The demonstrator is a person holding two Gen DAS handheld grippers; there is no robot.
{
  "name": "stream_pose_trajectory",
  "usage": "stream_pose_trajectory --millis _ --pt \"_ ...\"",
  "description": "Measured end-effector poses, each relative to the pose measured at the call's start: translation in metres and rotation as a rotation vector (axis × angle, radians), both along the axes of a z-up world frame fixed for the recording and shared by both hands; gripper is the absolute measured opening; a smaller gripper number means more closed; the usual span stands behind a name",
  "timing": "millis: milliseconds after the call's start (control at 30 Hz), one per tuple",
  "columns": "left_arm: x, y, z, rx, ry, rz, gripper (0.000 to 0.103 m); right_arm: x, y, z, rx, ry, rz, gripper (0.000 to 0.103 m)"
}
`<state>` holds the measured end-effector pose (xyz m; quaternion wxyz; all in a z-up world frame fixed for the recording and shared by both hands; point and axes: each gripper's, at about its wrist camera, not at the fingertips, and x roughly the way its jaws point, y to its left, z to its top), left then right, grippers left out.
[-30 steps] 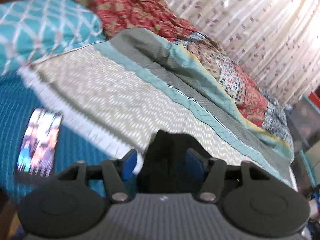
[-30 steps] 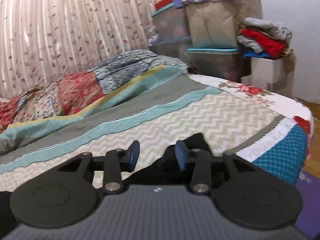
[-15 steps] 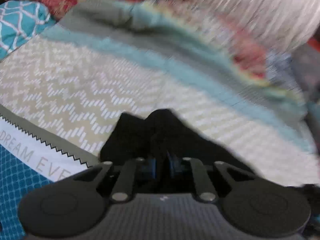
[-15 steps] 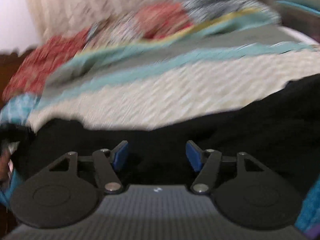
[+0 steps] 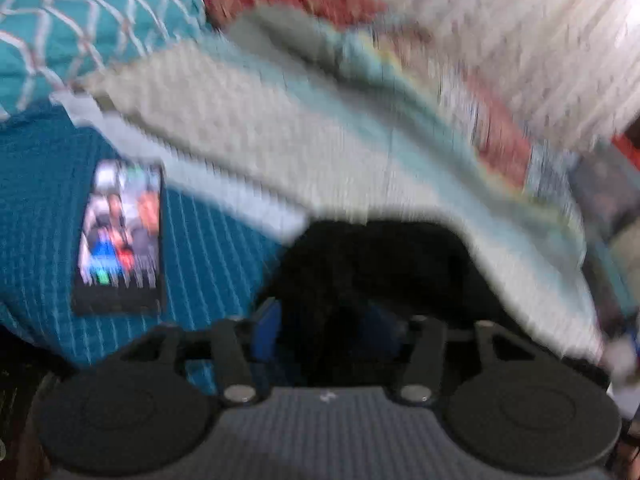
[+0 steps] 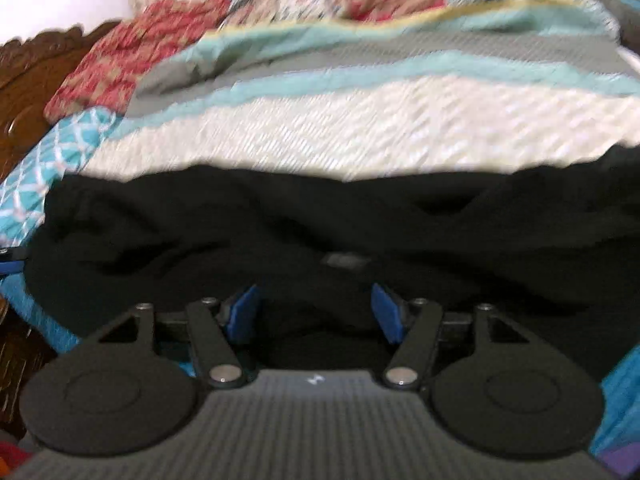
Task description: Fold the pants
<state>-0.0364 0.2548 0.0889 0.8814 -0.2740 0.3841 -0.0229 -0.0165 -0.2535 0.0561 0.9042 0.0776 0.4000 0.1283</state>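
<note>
The black pants (image 6: 280, 216) lie spread in a wide band across the bed's near side in the right wrist view. My right gripper (image 6: 316, 314) hovers low over them, blue pads wide apart and pressing on nothing. The left wrist view is blurred by motion. It shows a bunched end of the pants (image 5: 380, 256) just ahead of my left gripper (image 5: 324, 332). The left jaws are opening, with black cloth lying between the parted pads. Whether that cloth still touches a pad I cannot tell.
A lit phone (image 5: 120, 236) lies on the teal bedsheet left of the left gripper. The zigzag bedspread (image 6: 360, 128) runs behind the pants, with a rumpled red patterned quilt (image 6: 140, 56) beyond. A teal pillow (image 5: 80, 32) and carved wooden headboard (image 6: 28, 80) are at the left.
The left gripper shut on the pants half a second ago; its pads now stand apart and its view has swung back toward the phone. The right gripper turned from the bed's foot onto the pants and widened.
</note>
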Motion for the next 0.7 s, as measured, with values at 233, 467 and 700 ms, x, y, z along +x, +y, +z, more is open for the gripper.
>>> stream_pose_trajectory --millis 233,467,700 --pt "0.076 0.003 0.025 0.003 -0.080 0.050 0.063 0.033 -0.013 0.020 0.016 -0.107 -0.083 0.066" --pt "0.122 -0.068 -0.033 -0.077 0.059 -0.163 0.015 0.097 0.078 -0.016 0.031 -0.056 0.133 0.070" --pt "0.048 -0.096 -0.054 -0.051 0.224 -0.441 0.010 0.138 0.151 -0.052 -0.035 0.075 0.344 0.017"
